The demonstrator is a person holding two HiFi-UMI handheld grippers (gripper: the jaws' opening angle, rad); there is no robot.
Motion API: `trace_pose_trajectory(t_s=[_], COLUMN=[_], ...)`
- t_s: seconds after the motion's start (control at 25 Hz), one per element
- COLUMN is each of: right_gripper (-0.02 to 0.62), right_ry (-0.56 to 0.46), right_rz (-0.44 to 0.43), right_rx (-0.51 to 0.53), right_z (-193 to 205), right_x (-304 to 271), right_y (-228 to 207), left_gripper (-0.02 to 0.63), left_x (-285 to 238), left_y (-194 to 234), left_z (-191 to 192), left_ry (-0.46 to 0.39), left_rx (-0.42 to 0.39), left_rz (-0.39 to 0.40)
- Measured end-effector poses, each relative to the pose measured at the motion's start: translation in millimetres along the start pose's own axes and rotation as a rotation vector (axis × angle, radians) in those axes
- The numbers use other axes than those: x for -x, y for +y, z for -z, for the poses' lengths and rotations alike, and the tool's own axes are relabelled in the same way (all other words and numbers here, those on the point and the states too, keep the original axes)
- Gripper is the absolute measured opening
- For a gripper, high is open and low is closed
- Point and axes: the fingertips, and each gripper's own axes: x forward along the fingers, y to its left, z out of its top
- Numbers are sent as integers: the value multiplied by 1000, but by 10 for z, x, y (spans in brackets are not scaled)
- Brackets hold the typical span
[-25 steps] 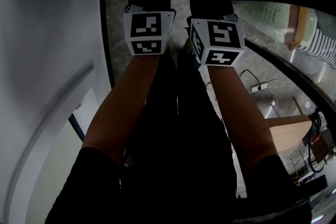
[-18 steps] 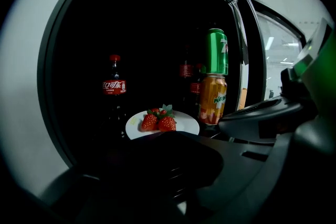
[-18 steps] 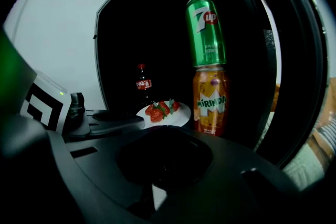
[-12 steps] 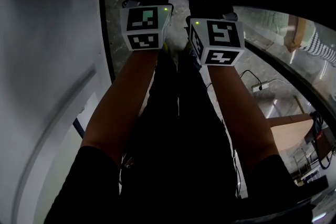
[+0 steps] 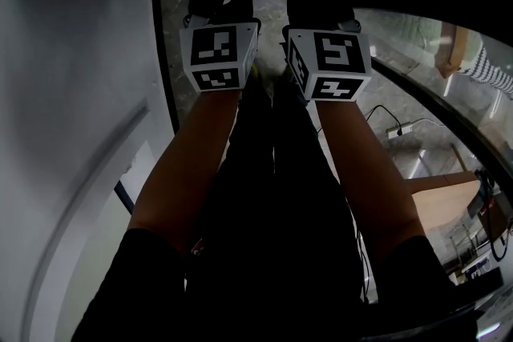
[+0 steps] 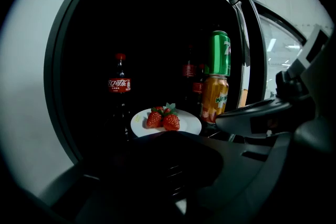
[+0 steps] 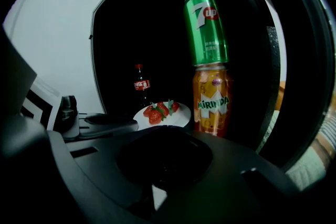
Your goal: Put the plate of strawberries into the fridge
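We are logging: left gripper [image 6: 168,138] pinching the near rim of the plate [image 6: 137,124] (strawberries [image 6: 164,120] sitting on it); right gripper [image 7: 165,134] hovering beside the plate, jaws together, empty.

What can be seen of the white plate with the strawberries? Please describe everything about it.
The plate is round, white and smooth, and it looks like glazed ceramic. It lies flat inside the dark fridge. A few red strawberries with green leaves are piled near its middle. A cola bottle stands behind it to the left, and an orange can stands close on its right. Its near rim is out of sight, so contact there cannot be judged.
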Motion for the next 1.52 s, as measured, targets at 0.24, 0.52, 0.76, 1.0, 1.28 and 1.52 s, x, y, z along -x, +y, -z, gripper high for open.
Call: trace_pose_trajectory(t_s=[0.24, 0.52, 0.76, 1.0, 1.28, 1.52], right_gripper=[5, 5, 5, 5, 5, 5], right_ry=[6, 13, -1, -33, -66, -76], right_rz=[1, 6, 6, -7, 1, 12], right_rx=[-5, -8, -9, -25, 0, 3], right_z=[42, 81, 53, -34, -132, -183], right_x=[6, 23, 39, 67, 68, 107], right_y=[3, 7, -14, -21, -13, 33], left_gripper=[3, 3, 3, 3, 3, 3], left_x=[-39, -113, -102, -11, 124, 229], left_y=[-44, -24, -29, 20, 169, 232], left_z=[24, -23, -98, -216, -258, -304], left_ry=[-6, -16, -52, -87, -107, -111], left_rx=[-17, -17, -23, -40, -46, -49], left_rz=[6, 9, 23, 19, -6, -7])
